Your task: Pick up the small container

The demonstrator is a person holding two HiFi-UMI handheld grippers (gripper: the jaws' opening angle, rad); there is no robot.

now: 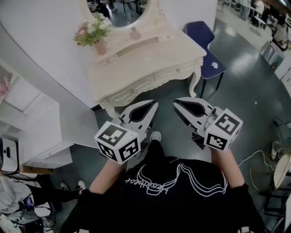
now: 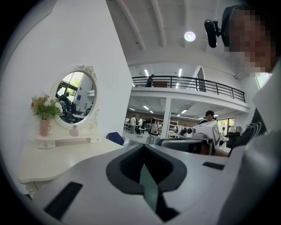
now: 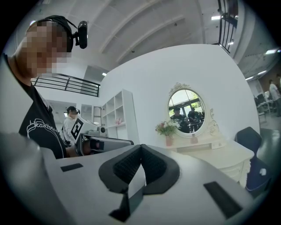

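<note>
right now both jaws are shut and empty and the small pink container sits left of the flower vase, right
No: the head view shows the small pink container sitting right of the flower vase, on the dressing table. The jaws of the left gripper and right gripper are indeed shut and empty.

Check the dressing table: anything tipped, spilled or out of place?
Nothing stands out. The flower vase and the small container stand upright on the dressing table under the mirror, with no spill visible. The left tool and right tool are shut and empty, held short of the table.
</note>
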